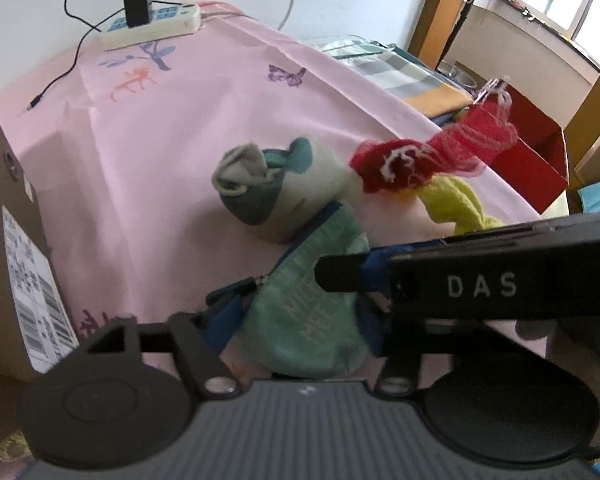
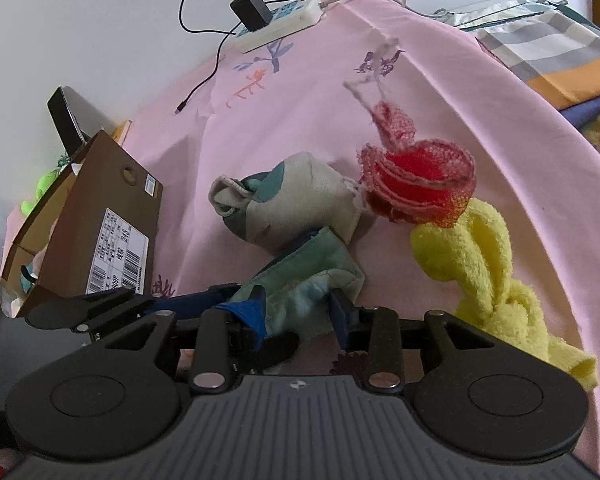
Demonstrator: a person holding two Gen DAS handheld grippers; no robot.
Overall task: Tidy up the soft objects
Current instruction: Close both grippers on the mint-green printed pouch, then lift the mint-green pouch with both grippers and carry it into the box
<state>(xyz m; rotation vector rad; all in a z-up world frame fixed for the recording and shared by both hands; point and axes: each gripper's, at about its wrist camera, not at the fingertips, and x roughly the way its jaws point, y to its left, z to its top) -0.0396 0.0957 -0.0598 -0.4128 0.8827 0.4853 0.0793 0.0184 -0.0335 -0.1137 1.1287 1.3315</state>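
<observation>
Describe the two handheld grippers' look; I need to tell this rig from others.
Both are matte black with round pivot discs, silver screws and a ribbed grey front plate. The right gripper has blue finger pads; the left gripper view shows white "DAS" lettering on its side.

A pink cloth printed with purple butterflies covers the table. On it lie a mint-green pouch trimmed blue, a red knit at its one o'clock, and a yellow towel.
</observation>
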